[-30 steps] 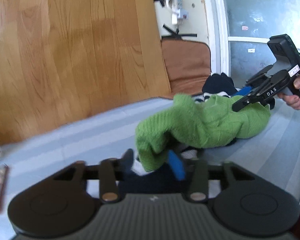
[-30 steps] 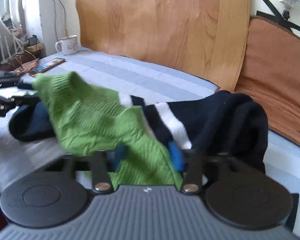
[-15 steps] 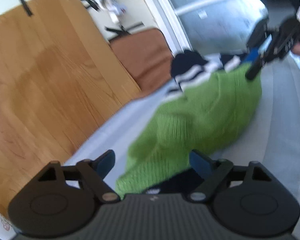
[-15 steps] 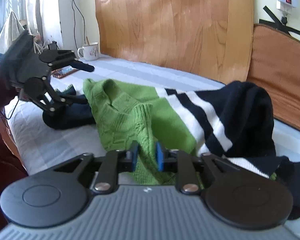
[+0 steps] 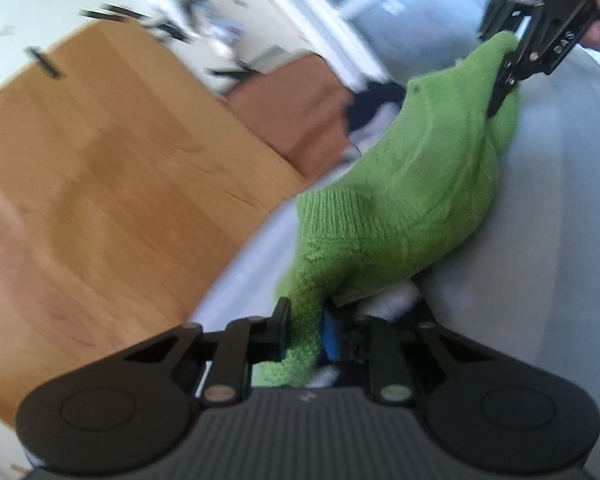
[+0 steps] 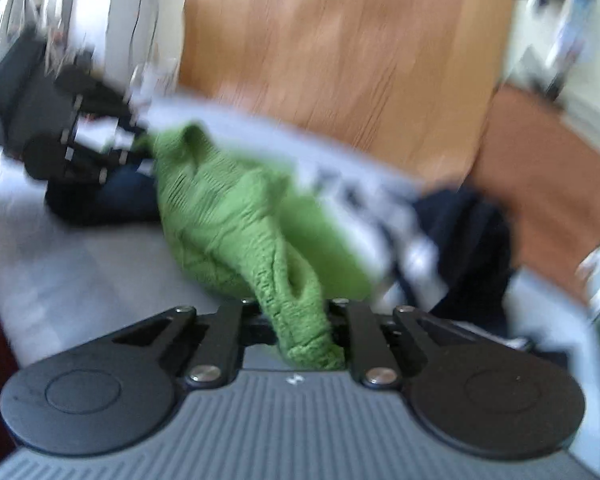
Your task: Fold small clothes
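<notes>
Left wrist view puts the left gripper (image 5: pixel 304 330) nearest, its jaws having just closed on a bunched corner of the green knit (image 5: pixel 412 184), which passes between a black finger and a blue pad (image 5: pixel 329 338) and spills back over the gripper body. From that pinch the knit runs away up and to the right, lying across the pale striped sheet (image 5: pixel 540 240) until its far corner rises into the right gripper (image 5: pixel 504 80), whose jaws have likewise just closed on it. So the garment's long axis lies gripper to gripper, each hand owning one end, and neither is nearer the middle; my judgement is that the coming move depends on pulling those two ends apart along that line to stretch the piece flat before any fold. Right wrist view shows the same from the other end: the right gripper (image 6: pixel 300 320) clamps a thick rolled edge of knit (image 6: pixel 228 216), and the cloth leads away left toward the left gripper (image 6: pixel 112 140), blurred but touching the green. The knit is a chunky ribbed wool-like weave with a cable pattern, soft, slack and likely to sag between the hands. Beside and partly under it lies a navy garment with white stripes (image 6: pixel 440 240), which could drag along. Beyond stand a smooth wooden headboard (image 5: pixel 100 184) and a brown padded cushion (image 5: pixel 296 112).
</notes>
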